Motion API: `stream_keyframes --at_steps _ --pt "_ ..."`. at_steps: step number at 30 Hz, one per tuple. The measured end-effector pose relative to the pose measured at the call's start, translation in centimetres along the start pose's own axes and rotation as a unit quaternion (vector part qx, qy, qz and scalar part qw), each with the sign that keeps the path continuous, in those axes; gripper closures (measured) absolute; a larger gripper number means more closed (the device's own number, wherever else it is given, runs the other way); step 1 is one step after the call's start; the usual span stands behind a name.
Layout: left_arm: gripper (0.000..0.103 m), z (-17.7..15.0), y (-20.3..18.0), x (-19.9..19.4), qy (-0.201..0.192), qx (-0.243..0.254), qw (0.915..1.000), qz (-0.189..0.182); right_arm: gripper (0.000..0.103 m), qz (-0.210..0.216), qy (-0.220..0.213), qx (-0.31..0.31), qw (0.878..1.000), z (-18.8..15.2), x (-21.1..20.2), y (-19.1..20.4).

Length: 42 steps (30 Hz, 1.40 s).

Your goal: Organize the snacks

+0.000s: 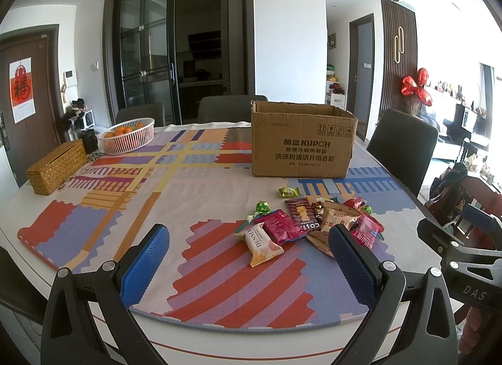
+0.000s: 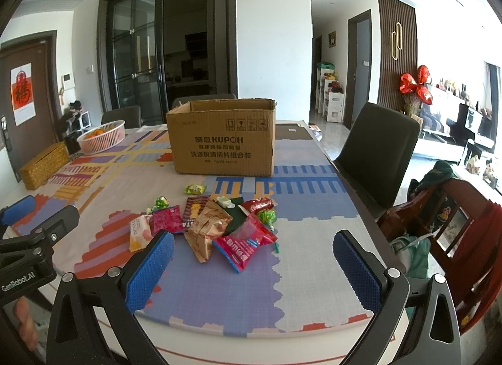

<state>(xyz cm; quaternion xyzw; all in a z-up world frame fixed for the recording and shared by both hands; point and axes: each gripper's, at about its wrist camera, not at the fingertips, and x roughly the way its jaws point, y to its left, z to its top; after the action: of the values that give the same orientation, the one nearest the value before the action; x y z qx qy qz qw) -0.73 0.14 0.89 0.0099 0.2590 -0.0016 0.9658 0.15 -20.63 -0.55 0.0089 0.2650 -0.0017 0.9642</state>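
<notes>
A heap of small snack packets [image 1: 310, 224] [image 2: 216, 227] lies on the patterned table mat, in front of an open cardboard box [image 1: 302, 142] [image 2: 222, 137]. A white and orange packet [image 1: 262, 244] [image 2: 139, 233] is nearest on the left side, a pink packet [image 2: 241, 247] nearest on the right. A small green packet [image 1: 288, 191] [image 2: 194, 189] lies apart, closer to the box. My left gripper [image 1: 248, 261] stands open near the table's front edge, short of the heap. My right gripper [image 2: 254, 267] is open too, holding nothing, just before the pink packet.
A white basket of oranges [image 1: 128, 136] [image 2: 102, 137] and a woven box [image 1: 56, 167] [image 2: 44, 166] stand at the far left of the table. Dark chairs [image 1: 403, 148] [image 2: 376, 142] line the far and right sides. A red wooden chair [image 2: 455, 233] is close on the right.
</notes>
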Motion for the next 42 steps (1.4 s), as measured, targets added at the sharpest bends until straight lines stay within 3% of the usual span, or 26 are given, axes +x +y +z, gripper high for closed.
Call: stream_keyframes --at_steps 15,28,34,42 --pt "0.000 0.0 -0.1 0.2 0.003 -0.001 1.0000 0.001 0.001 0.001 0.006 -0.001 1.000 0.0 0.1 0.8" --pt "0.000 0.0 0.3 3.3 0.036 -0.007 0.9993 -0.002 0.001 0.013 0.025 -0.016 0.999 0.3 2.7 1.0" --pt "0.006 0.3 0.6 5.8 0.063 -0.011 0.9980 -0.002 0.001 0.029 0.041 -0.030 0.998 0.8 4.8 2.0" --pt "0.016 0.1 0.9 9.8 0.104 -0.020 0.9944 -0.005 0.012 0.051 0.078 -0.040 0.995 0.9 9.2 2.9"
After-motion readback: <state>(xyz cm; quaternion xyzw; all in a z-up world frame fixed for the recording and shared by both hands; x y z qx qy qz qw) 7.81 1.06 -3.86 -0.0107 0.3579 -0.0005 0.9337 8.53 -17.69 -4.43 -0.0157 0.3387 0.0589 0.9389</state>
